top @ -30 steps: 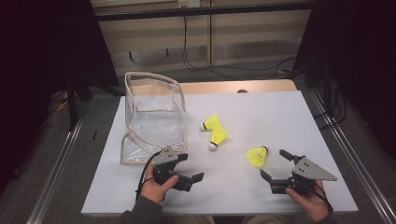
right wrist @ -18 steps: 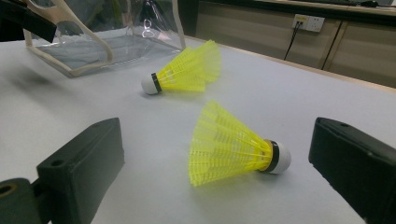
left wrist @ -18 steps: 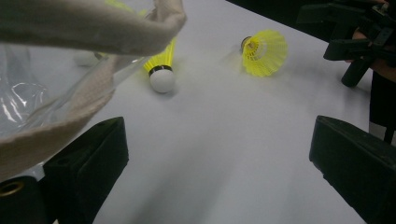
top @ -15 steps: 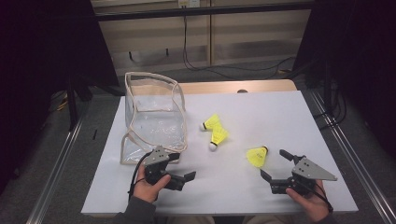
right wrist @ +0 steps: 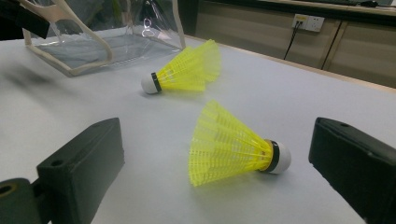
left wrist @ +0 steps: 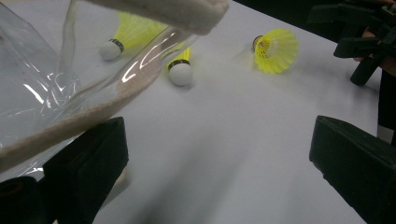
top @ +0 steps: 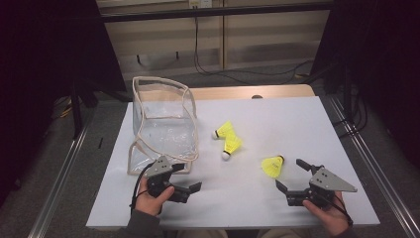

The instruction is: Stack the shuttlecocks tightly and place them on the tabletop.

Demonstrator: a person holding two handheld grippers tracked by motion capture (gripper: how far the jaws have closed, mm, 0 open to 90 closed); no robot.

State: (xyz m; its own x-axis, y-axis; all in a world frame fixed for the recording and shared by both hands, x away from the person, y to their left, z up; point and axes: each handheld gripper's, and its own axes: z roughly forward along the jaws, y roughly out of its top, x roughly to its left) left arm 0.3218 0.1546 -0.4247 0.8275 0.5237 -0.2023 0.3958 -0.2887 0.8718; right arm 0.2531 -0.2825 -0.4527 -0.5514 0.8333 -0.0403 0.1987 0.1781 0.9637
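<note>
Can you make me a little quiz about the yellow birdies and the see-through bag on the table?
1. How many shuttlecocks lie on the table?
2. True or false: the right gripper is shut on the nearest shuttlecock.
3. Which gripper is closest to the clear bag: A) the left gripper, or B) the right gripper?

Key
1. Three: two lie side by side near the middle, and one lies apart, in front of the right gripper.
2. False. Its jaws stand open, and the shuttlecock lies on the table just ahead of them, untouched.
3. A. The left gripper sits right by the bag's front edge, with its jaws open.
</note>
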